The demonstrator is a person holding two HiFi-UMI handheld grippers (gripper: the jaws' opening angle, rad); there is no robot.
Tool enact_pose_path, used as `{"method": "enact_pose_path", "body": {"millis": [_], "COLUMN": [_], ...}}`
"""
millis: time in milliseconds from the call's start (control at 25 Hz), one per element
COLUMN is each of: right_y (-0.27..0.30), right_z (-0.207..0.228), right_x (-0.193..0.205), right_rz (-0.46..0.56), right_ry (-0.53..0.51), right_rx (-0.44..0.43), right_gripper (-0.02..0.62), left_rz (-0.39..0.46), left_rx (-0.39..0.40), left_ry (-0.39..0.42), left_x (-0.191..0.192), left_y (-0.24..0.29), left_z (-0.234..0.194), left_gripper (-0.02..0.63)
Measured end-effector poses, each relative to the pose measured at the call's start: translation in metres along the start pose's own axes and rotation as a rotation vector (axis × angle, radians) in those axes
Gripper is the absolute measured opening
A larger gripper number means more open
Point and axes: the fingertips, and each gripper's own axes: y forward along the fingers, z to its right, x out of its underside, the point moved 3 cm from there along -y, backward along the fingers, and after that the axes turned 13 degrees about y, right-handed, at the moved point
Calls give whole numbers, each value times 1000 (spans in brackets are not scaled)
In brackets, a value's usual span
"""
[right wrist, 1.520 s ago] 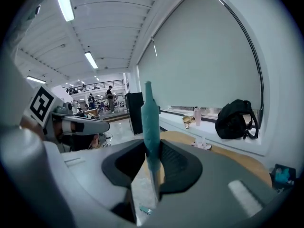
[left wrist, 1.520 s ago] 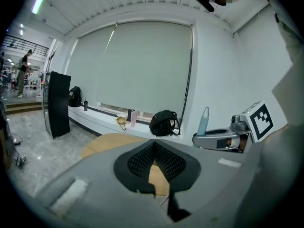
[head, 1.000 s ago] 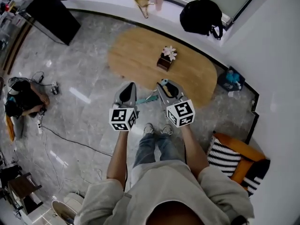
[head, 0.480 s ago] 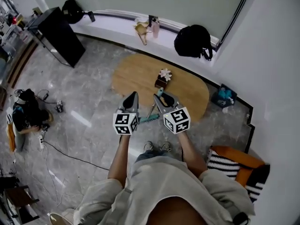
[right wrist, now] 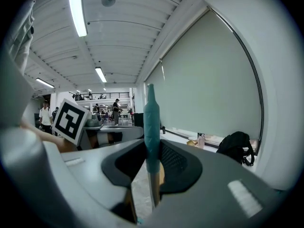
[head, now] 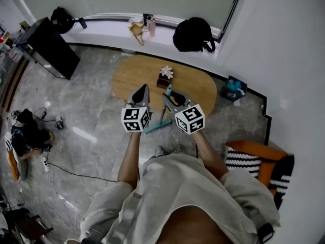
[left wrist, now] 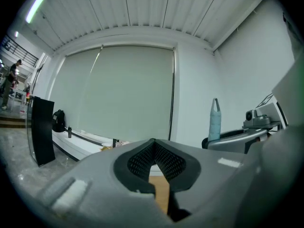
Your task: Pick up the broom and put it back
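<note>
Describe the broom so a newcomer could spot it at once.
Find the oval wooden table on the grey marble floor. At its near edge, the right gripper grips a slim upright handle. That is the broom: teal against the grey grippers, with a short comb-like head hanging below.

Teal broom (head: pixel 162 117), grey marbled floor (head: pixel 86 111)

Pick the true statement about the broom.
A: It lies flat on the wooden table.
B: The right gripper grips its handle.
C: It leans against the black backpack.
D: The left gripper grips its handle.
B: in the right gripper view, the right gripper has its jaws pressed on the handle of the broom, while the left gripper is shut on nothing.
</note>
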Motion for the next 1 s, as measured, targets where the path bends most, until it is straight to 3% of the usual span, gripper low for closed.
{"method": "enact_pose_path", "body": {"millis": [240,800,1000], "right_y": [-30,-158,-207], "right_z": [13,64,92], "right_x": [1,24,37], "right_rz": [13,78,85], "right_ry": [11,77,105], "right_rx": [79,433,523], "right_gripper": [95,95,95], "left_rz": [41,69,50], "left_rx": [112,526,602], "left_ry": [5,33,44], "left_x": [-13,-20,-13], "left_y": [24,68,74], "left_z": [28,174,216], "left_gripper": [0,0,0]}}
